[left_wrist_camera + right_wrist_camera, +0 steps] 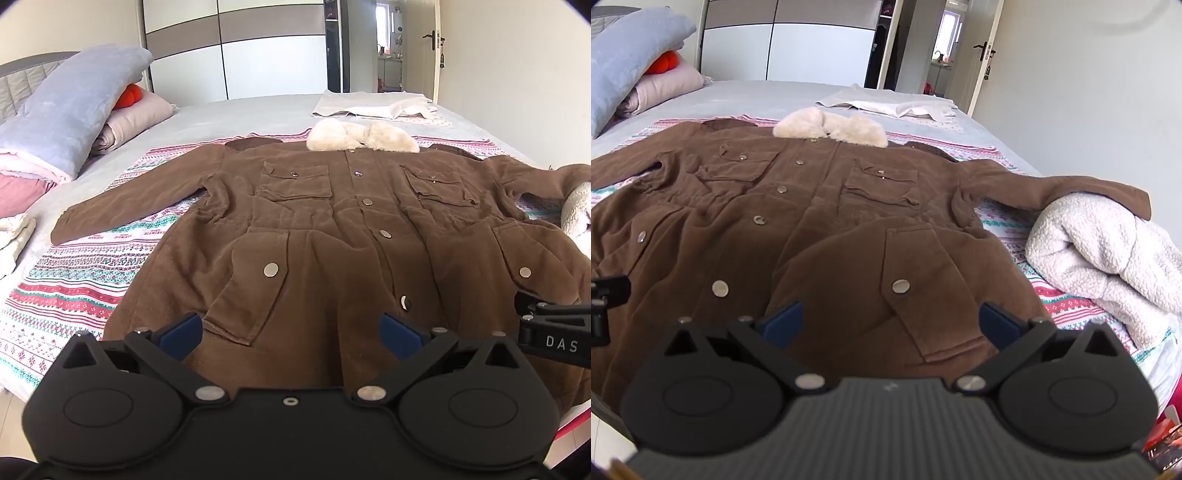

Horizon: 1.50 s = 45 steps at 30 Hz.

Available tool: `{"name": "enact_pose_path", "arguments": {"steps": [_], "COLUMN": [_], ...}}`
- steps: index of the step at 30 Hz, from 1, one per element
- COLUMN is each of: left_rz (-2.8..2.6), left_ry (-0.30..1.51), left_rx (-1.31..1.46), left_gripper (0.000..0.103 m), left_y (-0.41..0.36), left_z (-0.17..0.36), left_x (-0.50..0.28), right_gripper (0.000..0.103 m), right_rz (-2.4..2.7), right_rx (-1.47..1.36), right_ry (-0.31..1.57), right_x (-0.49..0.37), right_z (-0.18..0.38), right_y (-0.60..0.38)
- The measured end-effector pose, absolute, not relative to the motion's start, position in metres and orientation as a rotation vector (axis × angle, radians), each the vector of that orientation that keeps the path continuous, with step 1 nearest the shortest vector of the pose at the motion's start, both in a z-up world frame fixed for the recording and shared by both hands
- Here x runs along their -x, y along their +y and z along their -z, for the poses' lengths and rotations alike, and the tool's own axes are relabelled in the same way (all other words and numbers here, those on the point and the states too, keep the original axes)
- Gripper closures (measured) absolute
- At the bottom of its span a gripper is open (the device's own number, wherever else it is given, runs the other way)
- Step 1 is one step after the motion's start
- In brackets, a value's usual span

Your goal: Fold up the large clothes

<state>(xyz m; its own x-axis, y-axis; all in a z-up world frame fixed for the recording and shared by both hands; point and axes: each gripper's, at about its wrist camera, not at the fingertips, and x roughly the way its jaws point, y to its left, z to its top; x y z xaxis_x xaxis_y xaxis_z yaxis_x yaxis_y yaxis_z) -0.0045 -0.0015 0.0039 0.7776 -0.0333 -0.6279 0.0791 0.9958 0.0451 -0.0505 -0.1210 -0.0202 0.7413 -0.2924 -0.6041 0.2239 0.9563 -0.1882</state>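
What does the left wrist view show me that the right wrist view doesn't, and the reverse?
Only the left wrist view: the brown coat's full left sleeve lying flat on the patterned blanket, and cream folded cloth at the bed's left edge.

Only the right wrist view: the white fleece bundle in full, with the coat's right sleeve end draped over it.

Both: the brown button-front coat spread face up, its cream fur collar, and the open left gripper and open right gripper hovering over the hem, holding nothing.

Bed (236, 114), wardrobe (258, 48), open door (430, 51); apparently daylit.
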Motion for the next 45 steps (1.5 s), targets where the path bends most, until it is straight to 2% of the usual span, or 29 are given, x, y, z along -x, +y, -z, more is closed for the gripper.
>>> {"name": "enact_pose_path", "arguments": {"steps": [45], "left_rz": [0.053], "left_ry": [0.683], "left_rx": [-0.079], "left_gripper": [0.0], "left_y": [0.0023], "left_z": [-0.002], "left_x": [0.0033], "right_gripper": [0.0], "right_rz": [0.281], "right_rx": [0.121], "right_ry": [0.657], "right_x": [0.0495], "right_z": [0.0219], "right_y": [-0.1175]}}
